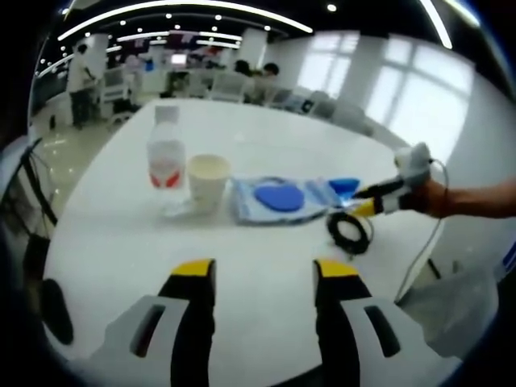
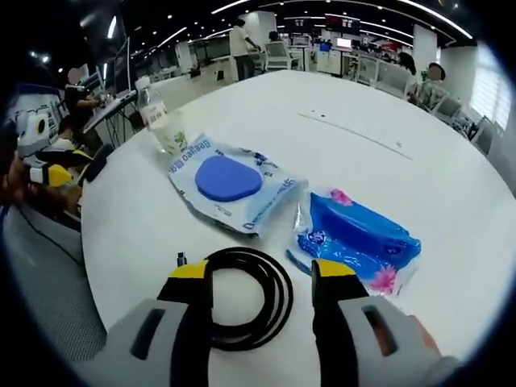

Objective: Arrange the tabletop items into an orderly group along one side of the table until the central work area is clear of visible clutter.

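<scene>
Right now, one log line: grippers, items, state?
left gripper open, over bare table | right gripper open, fingers astride black cable coil | wipes pack, blue pouch, cup, bottle untouched

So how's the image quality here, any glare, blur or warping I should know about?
Left gripper view: soft overall, windows blown out white, water bottle and paper cup slightly blurred. Right gripper view: sharper, with the black cable coil and blue wipes pack crisp; fisheye bends the table edge.

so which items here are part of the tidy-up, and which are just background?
Task items: water bottle, paper cup, wipes pack with the blue lid, blue pouch, black cable coil.
Background: chairs, desks, people.
</scene>
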`<action>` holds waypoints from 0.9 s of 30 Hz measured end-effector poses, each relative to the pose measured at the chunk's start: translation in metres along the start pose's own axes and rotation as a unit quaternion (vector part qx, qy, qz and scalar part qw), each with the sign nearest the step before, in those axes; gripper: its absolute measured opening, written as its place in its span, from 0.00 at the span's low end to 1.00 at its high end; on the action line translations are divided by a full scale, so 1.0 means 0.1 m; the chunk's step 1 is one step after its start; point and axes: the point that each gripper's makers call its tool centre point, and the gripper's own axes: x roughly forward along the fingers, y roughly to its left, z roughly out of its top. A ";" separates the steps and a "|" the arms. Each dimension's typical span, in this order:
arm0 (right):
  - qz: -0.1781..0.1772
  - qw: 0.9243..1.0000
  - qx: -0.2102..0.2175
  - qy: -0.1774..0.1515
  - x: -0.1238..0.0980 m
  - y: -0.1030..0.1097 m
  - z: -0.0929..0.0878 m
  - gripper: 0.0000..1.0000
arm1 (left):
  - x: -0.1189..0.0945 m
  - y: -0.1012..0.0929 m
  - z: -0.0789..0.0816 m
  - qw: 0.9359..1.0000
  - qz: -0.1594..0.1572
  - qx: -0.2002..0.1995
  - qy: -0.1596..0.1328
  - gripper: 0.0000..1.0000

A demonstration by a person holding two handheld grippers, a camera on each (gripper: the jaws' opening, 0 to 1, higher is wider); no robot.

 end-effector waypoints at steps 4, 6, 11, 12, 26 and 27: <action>-0.008 1.000 0.014 -0.017 -0.16 -0.01 0.04 0.50 | -0.01 0.00 0.01 1.000 0.000 0.007 0.000 0.45; -0.011 0.999 0.022 -0.029 -0.21 -0.05 0.02 0.50 | -0.01 0.01 0.01 1.000 -0.001 0.006 -0.001 0.45; -0.021 0.999 0.030 -0.038 -0.38 -0.12 0.00 0.49 | 0.02 0.01 0.03 1.000 -0.003 0.005 -0.001 0.45; -0.022 0.998 0.037 -0.042 -0.41 -0.13 0.01 0.49 | 0.02 0.00 0.04 1.000 -0.004 0.006 -0.002 0.45; -0.052 0.994 0.058 -0.077 -0.94 -0.26 -0.07 0.48 | 0.08 -0.15 0.14 1.000 -0.020 0.020 -0.008 0.45; -0.053 0.994 0.060 -0.079 -0.97 -0.24 -0.08 0.48 | 0.08 -0.15 0.15 1.000 -0.020 0.021 -0.009 0.45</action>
